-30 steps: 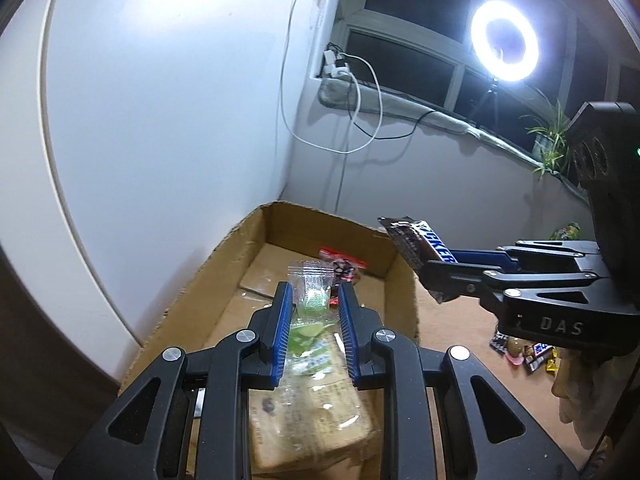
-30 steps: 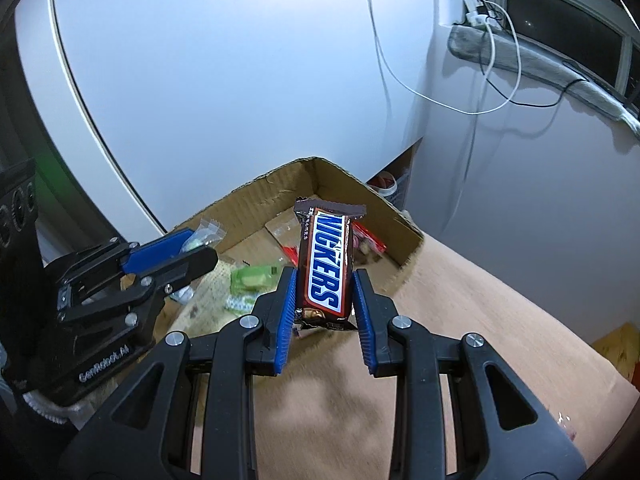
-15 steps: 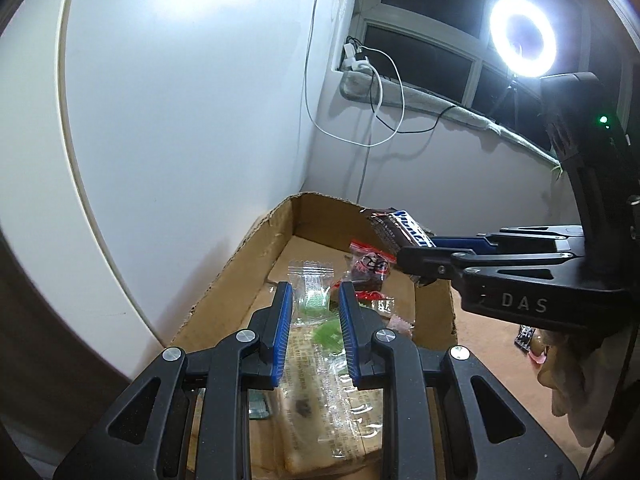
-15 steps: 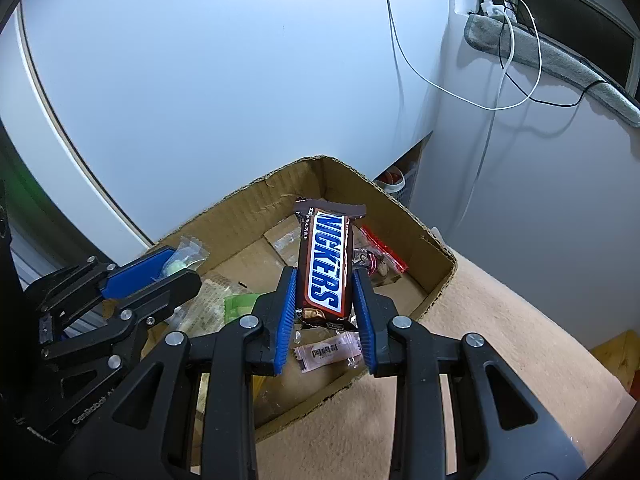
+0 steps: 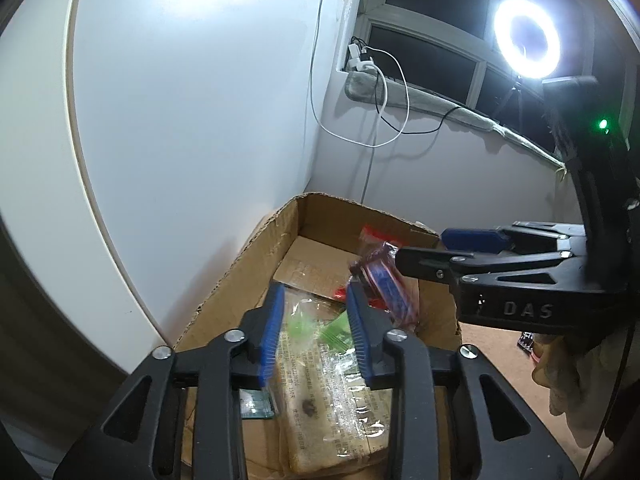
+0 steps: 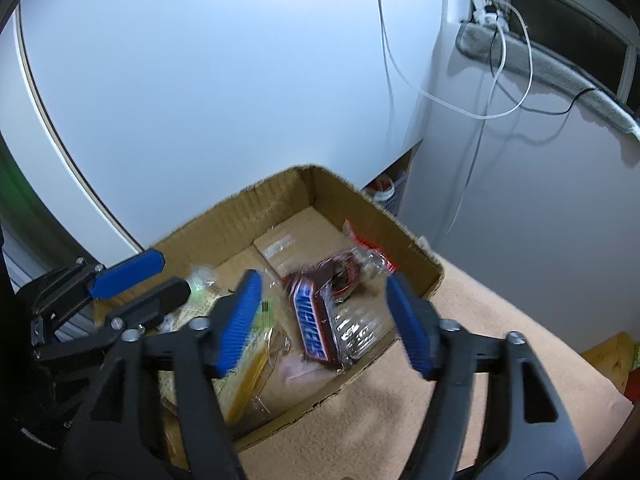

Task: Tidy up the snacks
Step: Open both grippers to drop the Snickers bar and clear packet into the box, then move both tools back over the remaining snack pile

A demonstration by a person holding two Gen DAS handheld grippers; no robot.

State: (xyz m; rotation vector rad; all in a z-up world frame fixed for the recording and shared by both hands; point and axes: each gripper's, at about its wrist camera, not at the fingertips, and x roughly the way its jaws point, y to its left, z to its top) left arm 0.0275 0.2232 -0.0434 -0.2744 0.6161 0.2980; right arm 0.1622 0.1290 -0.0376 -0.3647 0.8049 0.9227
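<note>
A brown cardboard box (image 5: 256, 256) (image 6: 248, 216) stands against the white wall. My right gripper (image 6: 322, 280) (image 5: 452, 248) hangs over the box with its jaws opening wide. The Snickers bar (image 6: 312, 328) (image 5: 384, 280) is free of the pads and blurred, dropping onto the packets in the box. My left gripper (image 5: 315, 292) (image 6: 174, 276) is over the box's near-left part and its jaws are opening too. The small clear bag of green candy (image 5: 300, 324) (image 6: 200, 280) is blurred just below its fingertips, with the pads off it.
In the box lie a red-topped bag of dark snacks (image 6: 360, 256) (image 5: 376, 240), a large printed clear packet (image 5: 328, 384) and a pink wrapper (image 6: 296, 368). A beige cloth (image 6: 460, 400) covers the table right of the box. A ring light (image 5: 526, 38) glares.
Both grippers have opened. The Snickers bar has left the right pads and fallen into the box. The green candy bag has slipped down out of the left pads.
</note>
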